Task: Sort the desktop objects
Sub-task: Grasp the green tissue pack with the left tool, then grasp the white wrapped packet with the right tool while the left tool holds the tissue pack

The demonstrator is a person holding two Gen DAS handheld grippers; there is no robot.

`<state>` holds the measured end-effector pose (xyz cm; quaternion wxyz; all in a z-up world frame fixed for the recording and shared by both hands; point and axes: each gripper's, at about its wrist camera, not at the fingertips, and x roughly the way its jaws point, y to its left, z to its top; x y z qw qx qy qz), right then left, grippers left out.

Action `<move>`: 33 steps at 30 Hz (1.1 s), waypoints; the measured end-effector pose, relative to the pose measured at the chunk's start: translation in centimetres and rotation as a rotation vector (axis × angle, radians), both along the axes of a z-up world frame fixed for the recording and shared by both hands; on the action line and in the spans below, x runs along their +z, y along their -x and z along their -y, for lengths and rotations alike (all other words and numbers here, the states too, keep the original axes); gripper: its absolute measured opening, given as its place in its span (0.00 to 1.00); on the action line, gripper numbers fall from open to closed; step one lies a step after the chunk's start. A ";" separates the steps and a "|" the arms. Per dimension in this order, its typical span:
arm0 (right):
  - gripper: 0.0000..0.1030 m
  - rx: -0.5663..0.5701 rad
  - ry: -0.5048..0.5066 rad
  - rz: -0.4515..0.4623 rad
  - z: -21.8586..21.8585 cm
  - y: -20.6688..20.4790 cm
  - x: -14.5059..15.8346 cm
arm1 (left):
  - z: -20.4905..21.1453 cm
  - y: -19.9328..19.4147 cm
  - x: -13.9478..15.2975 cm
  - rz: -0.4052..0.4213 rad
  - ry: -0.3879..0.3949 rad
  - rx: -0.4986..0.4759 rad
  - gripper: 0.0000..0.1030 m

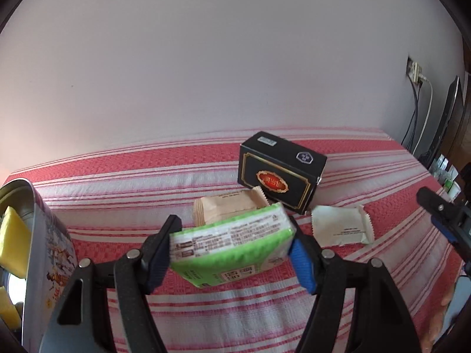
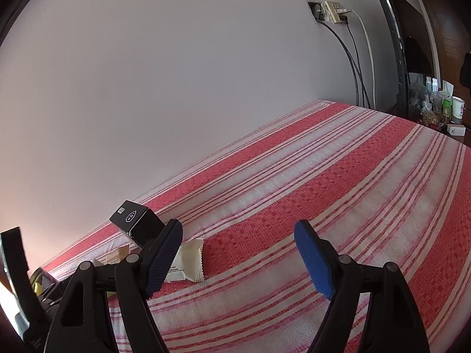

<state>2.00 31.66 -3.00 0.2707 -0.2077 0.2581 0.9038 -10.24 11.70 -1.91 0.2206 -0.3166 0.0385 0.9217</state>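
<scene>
Through the left wrist camera I have the left gripper (image 1: 232,253) clamped on a green packet (image 1: 232,250), a flat, soft plastic pack with a white printed label; both blue ribbed pads press its short ends and it hangs tilted above the cloth. Only this view shows that packet. It also shows, at the near left edge, a printed metal tin (image 1: 44,253) with yellow blocks (image 1: 13,241) inside. Just beyond the packet lies a tan wrapper (image 1: 226,206) with crimped, saw-tooth ends, and to its right a white wrapper (image 1: 341,229) of the same pillow shape. Behind both stands a black box (image 1: 279,173), glossy card with gold edging and a red oval emblem.

My right wrist camera gives what the left cannot: the right gripper (image 2: 238,256) with its jaws standing wide apart and only bare cloth between them. The white wrapper (image 2: 188,261) lies just left of its left finger, the black box (image 2: 138,223) behind that. The striped tablecloth (image 2: 323,191), red and white in a coarse weave, runs back to a plain wall, where a wall socket (image 2: 332,11) with hanging cables and a dark monitor (image 2: 394,44) edge show clearly.
</scene>
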 end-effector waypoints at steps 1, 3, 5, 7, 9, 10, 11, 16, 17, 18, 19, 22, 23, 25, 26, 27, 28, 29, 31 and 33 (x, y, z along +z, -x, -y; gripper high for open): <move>0.78 -0.002 0.007 0.004 -0.1 0.0 -0.1 | 0.7 -0.7 0.2 -0.015 -0.021 0.010 0.68; 0.78 -0.001 0.027 0.013 -0.4 0.1 -0.3 | 1.4 -1.7 0.3 -0.010 -0.026 0.014 0.68; 0.78 0.014 0.056 0.026 -0.9 0.4 -0.8 | 2.0 -1.7 0.2 0.018 -0.035 0.006 0.68; 0.78 0.045 0.092 0.048 -1.0 0.9 -1.3 | 2.6 -2.0 0.3 0.043 -0.073 0.004 0.68; 0.78 0.081 0.115 0.059 -1.0 1.4 -1.8 | 3.2 -2.4 0.4 0.040 -0.106 0.009 0.68; 0.78 0.102 0.117 0.062 -0.7 1.7 -1.9 | 3.8 -2.3 0.7 0.026 -0.111 0.010 0.68; 0.78 0.129 0.118 0.063 -0.5 2.1 -2.0 | 3.9 -2.4 0.9 0.006 -0.109 0.015 0.68; 0.78 0.217 0.144 0.108 0.3 4.7 -2.6 | 4.9 -2.4 1.5 -0.050 -0.118 0.066 0.68; 0.78 0.228 0.132 0.143 0.6 5.4 -2.7 | 5.2 -2.2 1.5 -0.045 -0.132 0.075 0.68; 0.78 0.247 0.120 0.175 1.0 6.1 -2.8 | 5.4 -2.0 1.6 -0.037 -0.143 0.081 0.68; 0.78 0.268 0.108 0.205 1.4 6.8 -2.9 | 5.7 -1.9 1.6 -0.028 -0.149 0.086 0.68; 0.78 0.305 0.028 0.290 2.9 8.6 -2.8 | 6.1 -1.7 1.7 -0.021 -0.159 0.100 0.68; 0.78 0.325 -0.010 0.326 3.6 9.3 -2.9 | 6.1 -1.7 1.7 -0.026 -0.159 0.104 0.68; 0.78 0.349 -0.089 0.401 4.9 10.6 -3.1 | 6.2 -1.8 1.8 -0.041 -0.155 0.116 0.68; 0.77 0.356 -0.117 0.429 5.4 11.1 -3.2 | 6.2 -1.8 1.9 -0.048 -0.152 0.120 0.68; 0.72 0.358 -0.145 0.453 5.9 11.4 -3.3 | 6.3 -1.8 1.9 -0.051 -0.152 0.124 0.68; 0.66 0.368 -0.154 0.450 6.2 11.5 -3.2 | 6.3 -1.7 1.9 -0.049 -0.154 0.127 0.69; 0.62 0.373 -0.159 0.445 6.4 11.5 -3.1 | 6.4 -1.7 1.8 -0.045 -0.157 0.128 0.68; 0.57 0.379 -0.157 0.438 6.4 11.2 -3.0 | 6.4 -1.5 1.8 -0.037 -0.160 0.133 0.68; 0.45 0.378 -0.134 0.409 6.0 10.6 -2.9 | 6.4 -1.5 1.7 -0.035 -0.155 0.137 0.68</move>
